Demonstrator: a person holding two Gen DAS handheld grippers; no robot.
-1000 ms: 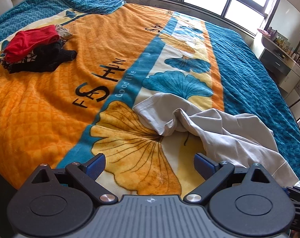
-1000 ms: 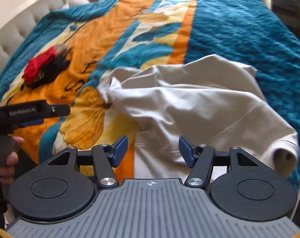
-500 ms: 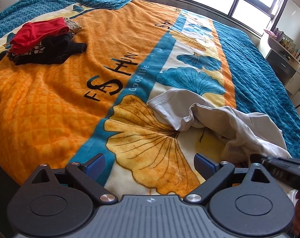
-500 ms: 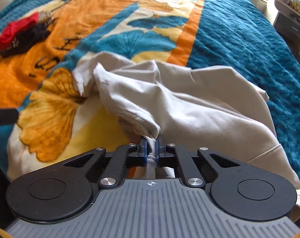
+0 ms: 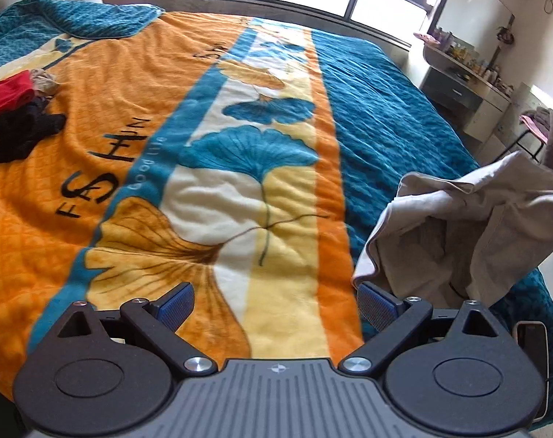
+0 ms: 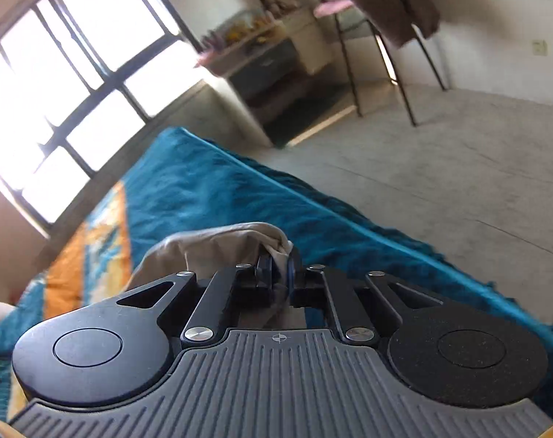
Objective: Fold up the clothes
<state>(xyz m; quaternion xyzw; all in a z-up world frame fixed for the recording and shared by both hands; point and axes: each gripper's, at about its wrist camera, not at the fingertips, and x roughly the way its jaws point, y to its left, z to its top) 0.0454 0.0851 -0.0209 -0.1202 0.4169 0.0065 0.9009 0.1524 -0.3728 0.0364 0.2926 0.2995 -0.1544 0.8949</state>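
Above the right-hand edge of the bed, the crumpled beige cotton garment (image 5: 470,230) now hangs in the air, lifted clear of the orange, teal and cream leaf-patterned fleece blanket (image 5: 210,168) on which it lay bunched half a second ago. The right gripper (image 6: 278,268) has its fingers closed on a fold of that cloth, as it did half a second ago, and its camera has swung from looking down at the bed to looking out across the grey floor (image 6: 441,168) toward the window (image 6: 68,73) and a metal-legged chair (image 6: 386,36); motion blur in that view suggests a fast lift. The left gripper (image 5: 276,303) hovers low over the blanket with its fingers spread wide and nothing between them; the garment's lower hem hangs just beside its right-hand finger. A pile of red and black clothing (image 5: 11,116) lies well apart at the far left of the bed. Judgement: the garment is being raised to shake it out, so folding proper has not begun. The free left gripper would next need a second edge or corner, which is hard to pick out while the cloth hangs in loose folds.
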